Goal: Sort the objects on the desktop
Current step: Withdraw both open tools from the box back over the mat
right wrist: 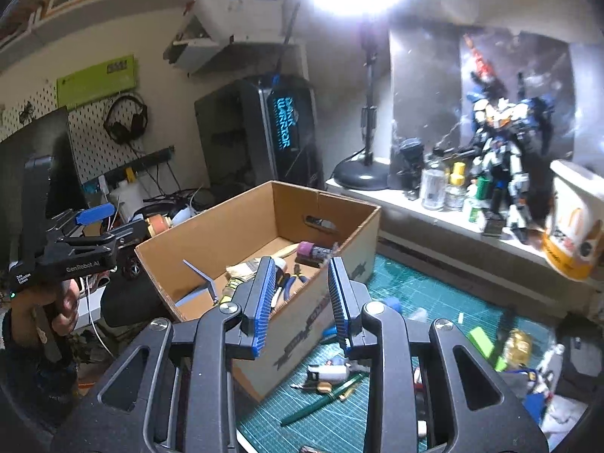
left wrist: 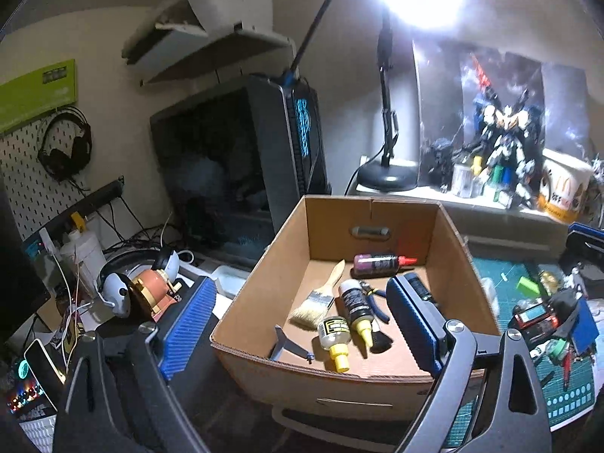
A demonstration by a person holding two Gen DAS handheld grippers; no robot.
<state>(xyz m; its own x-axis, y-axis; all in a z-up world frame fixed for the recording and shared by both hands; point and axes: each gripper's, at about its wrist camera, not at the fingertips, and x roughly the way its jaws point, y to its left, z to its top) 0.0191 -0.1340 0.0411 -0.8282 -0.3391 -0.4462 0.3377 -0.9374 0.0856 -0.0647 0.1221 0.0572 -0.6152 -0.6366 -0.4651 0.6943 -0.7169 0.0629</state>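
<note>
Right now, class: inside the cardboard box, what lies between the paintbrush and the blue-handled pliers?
In the left wrist view, a dark-labelled bottle with a yellow nozzle lies between the paintbrush and the pliers, on the box floor.

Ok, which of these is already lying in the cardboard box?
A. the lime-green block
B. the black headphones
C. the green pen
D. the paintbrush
D: the paintbrush lies on the floor of the cardboard box beside the yellow-capped bottles, while the green pen and lime-green block are out on the cutting mat.
</note>
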